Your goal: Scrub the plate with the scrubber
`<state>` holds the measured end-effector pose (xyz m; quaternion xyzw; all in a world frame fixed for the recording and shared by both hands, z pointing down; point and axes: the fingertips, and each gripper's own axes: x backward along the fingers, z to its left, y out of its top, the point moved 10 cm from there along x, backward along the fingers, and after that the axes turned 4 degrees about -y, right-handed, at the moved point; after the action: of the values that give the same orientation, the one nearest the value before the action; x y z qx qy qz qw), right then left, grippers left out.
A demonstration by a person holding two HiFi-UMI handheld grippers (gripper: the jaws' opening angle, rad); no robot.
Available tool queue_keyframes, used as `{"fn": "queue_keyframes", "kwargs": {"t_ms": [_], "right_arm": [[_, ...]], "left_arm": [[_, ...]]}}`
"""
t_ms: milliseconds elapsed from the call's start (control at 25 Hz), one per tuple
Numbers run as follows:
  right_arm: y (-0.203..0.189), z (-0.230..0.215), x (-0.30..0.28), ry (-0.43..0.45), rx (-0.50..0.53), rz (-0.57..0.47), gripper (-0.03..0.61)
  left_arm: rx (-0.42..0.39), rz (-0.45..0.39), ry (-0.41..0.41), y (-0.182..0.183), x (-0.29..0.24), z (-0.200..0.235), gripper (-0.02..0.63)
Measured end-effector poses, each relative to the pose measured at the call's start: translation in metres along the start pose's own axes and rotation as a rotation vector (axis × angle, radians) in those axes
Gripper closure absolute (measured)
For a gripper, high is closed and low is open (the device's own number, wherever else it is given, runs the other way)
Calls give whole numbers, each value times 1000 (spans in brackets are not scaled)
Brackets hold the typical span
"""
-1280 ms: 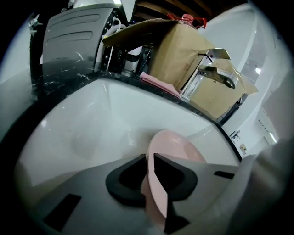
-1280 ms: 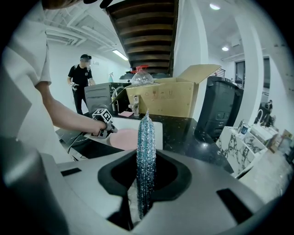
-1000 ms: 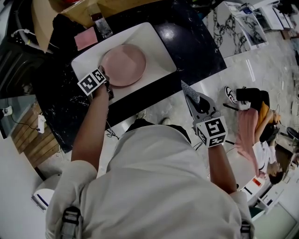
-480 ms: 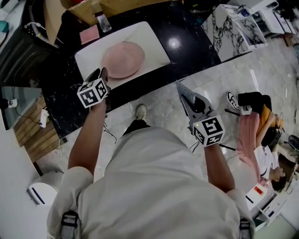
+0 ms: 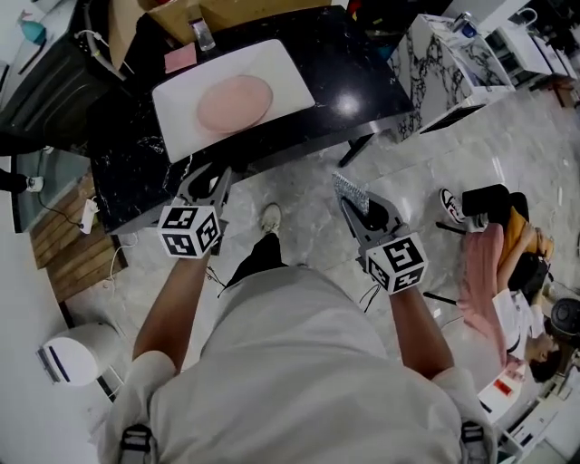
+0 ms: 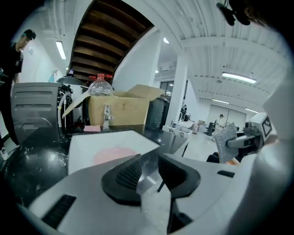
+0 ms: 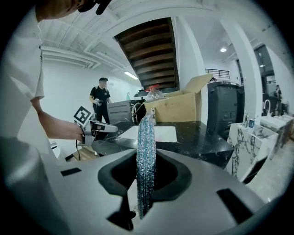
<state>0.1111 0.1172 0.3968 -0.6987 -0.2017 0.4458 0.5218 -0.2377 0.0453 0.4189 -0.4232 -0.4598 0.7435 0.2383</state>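
Observation:
A pink plate (image 5: 236, 101) lies flat in a white tray (image 5: 177, 122) on the black table; in the left gripper view the plate (image 6: 112, 155) shows beyond the jaws. My left gripper (image 5: 207, 184) hangs off the table's near edge, apart from the plate, open with nothing between its jaws. My right gripper (image 5: 358, 207) is over the floor, shut on a silver mesh scrubber (image 5: 349, 191). In the right gripper view the scrubber (image 7: 146, 156) stands upright on edge between the pads.
A cardboard box (image 5: 217, 11), a small bottle (image 5: 201, 34) and a pink pad (image 5: 179, 57) sit behind the tray. A marble side table (image 5: 444, 59) stands to the right. A person (image 5: 507, 240) sits on the floor at right. A white bin (image 5: 68, 353) is at lower left.
I have stepped back from the table. The left gripper has left the plate's edge and drawn back past the table's near edge. The right gripper keeps the scrubber.

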Motion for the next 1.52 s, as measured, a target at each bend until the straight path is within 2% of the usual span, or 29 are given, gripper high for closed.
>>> {"fn": "queue_keyframes", "kwargs": {"t_ms": [280, 400, 600, 800, 960, 1200, 1520], "right_arm": [[-27, 20, 47, 44, 0, -27, 500], [-33, 26, 64, 49, 6, -41, 500], [-40, 30, 85, 50, 12, -56, 500], [-45, 42, 100, 47, 15, -72, 500], [-48, 48, 111, 41, 4, -75, 500], [-48, 57, 121, 33, 2, -87, 500], [-53, 64, 125, 56, 20, -79, 500]], "left_arm": [[-20, 12, -120, -33, 48, -82, 500], [-44, 34, -153, -46, 63, -104, 506], [-36, 50, -183, -60, 80, -129, 516], [-65, 55, -226, -66, 92, -146, 529], [-58, 54, -262, -67, 97, -155, 551], [-78, 14, -247, -61, 109, -161, 618], [-89, 11, -243, -67, 115, -171, 618]]}}
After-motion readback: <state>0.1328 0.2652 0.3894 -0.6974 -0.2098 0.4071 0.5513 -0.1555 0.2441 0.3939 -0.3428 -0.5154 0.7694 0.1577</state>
